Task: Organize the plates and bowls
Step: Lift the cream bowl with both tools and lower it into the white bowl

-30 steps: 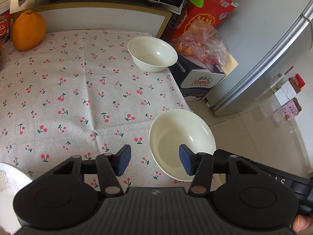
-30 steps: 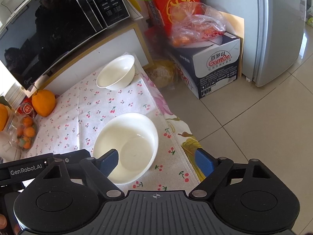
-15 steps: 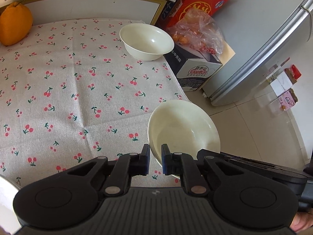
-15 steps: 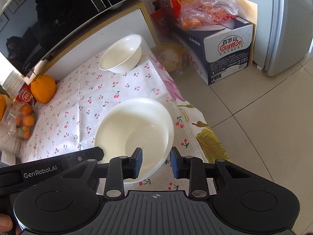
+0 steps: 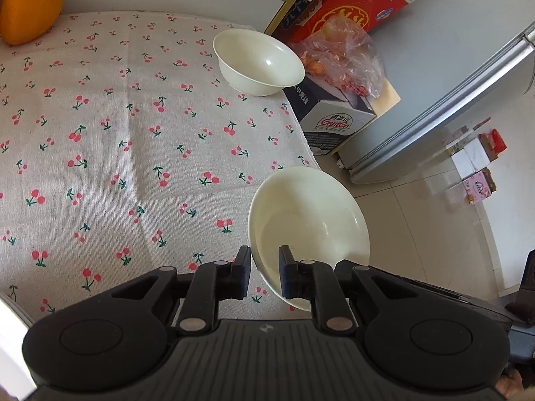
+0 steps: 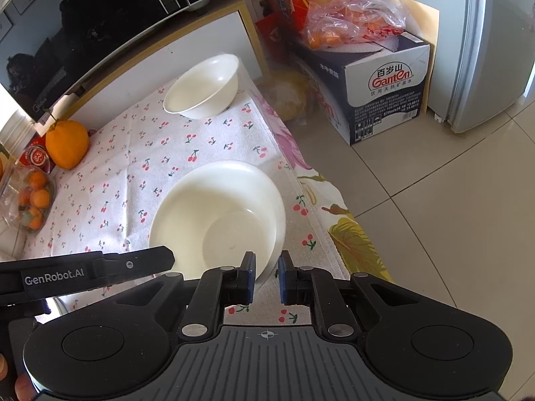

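While both grippers (image 6: 265,275) pinch the bowl (image 6: 217,214), box (image 6: 384,93) (reads "Ganten").

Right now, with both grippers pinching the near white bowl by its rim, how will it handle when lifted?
The near bowl looks rigid and glossy, so its thin rim may slip between the right gripper pads. It already sits tilted, gripped by the left gripper too, so it may swing. Probably breakable if dropped.

A table under a cherry-print cloth (image 5: 133,153) carries a white bowl (image 5: 259,63) at its far right corner, a large orange fruit (image 5: 30,3) at the far left – and, in the right wrist view, a bag of small oranges (image 6: 31,197) beside it
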